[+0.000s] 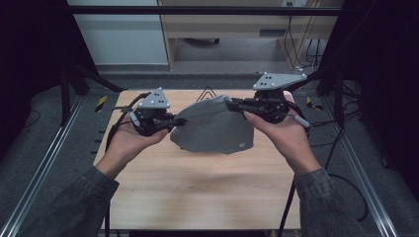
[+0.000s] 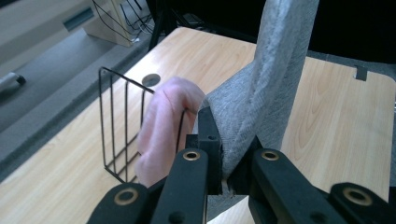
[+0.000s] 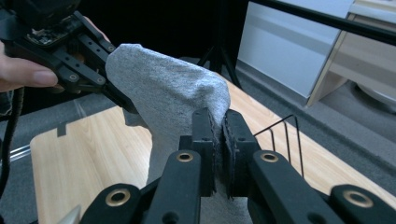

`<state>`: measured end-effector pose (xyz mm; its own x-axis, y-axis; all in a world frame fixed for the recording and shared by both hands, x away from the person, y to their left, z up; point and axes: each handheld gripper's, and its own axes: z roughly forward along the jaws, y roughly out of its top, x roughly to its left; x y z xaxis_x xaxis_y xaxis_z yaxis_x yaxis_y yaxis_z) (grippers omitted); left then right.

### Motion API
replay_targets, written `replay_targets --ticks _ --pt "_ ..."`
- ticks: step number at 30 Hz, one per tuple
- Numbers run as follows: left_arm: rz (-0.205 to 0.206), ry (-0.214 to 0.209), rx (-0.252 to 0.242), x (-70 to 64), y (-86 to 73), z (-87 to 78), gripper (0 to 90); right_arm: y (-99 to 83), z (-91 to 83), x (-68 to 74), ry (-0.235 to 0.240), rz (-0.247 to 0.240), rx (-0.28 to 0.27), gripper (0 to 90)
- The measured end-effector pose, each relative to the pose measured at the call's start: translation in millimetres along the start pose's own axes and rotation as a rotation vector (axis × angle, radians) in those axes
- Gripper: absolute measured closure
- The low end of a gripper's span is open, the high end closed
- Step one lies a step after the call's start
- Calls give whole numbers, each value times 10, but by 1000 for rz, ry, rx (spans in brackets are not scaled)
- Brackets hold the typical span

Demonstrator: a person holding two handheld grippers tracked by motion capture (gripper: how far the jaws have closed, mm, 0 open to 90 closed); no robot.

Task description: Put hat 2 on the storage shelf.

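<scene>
A grey cloth (image 1: 215, 127) hangs spread between both grippers above the wooden table (image 1: 197, 187). My left gripper (image 1: 179, 121) is shut on the cloth's left edge; in the left gripper view the grey fabric (image 2: 261, 93) is pinched between the jaws (image 2: 224, 158). My right gripper (image 1: 231, 103) is shut on the cloth's upper right corner, and the right gripper view has the fabric (image 3: 173, 88) clamped at the jaw tips (image 3: 219, 135), with the left gripper (image 3: 112, 95) farther off holding the other edge. The cloth's lower part drapes toward the table.
A black wire basket (image 2: 119, 126) stands at the table's far edge with a pink cloth (image 2: 161, 126) in it; its wire rim (image 1: 207, 93) peeks above the grey cloth. Black frame legs and cables surround the table. Bare wood lies in front of the cloth.
</scene>
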<state>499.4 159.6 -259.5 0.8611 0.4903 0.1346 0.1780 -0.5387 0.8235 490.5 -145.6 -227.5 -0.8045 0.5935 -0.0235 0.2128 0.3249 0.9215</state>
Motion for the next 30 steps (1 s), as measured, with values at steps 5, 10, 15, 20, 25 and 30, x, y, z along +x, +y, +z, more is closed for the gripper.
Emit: replay_targets --ticks 5,10,15,20,25,30 --pt "9 30 -6 42 129 -39 866 73 -13 -44 -15 9 -17 849" --pt "13 45 -32 81 281 -99 865 157 -31 -84 -29 3 -35 849" --pt "1 38 -56 135 364 -87 866 254 -62 -159 -46 10 -62 849" --pt "-12 43 -76 168 402 -32 866 306 -79 -226 -66 18 -84 849" --pt "-30 61 -100 230 509 8 866 328 -66 -309 -98 26 -106 849" --pt "-38 77 -125 322 627 30 866 368 -63 -410 -106 53 -156 849"
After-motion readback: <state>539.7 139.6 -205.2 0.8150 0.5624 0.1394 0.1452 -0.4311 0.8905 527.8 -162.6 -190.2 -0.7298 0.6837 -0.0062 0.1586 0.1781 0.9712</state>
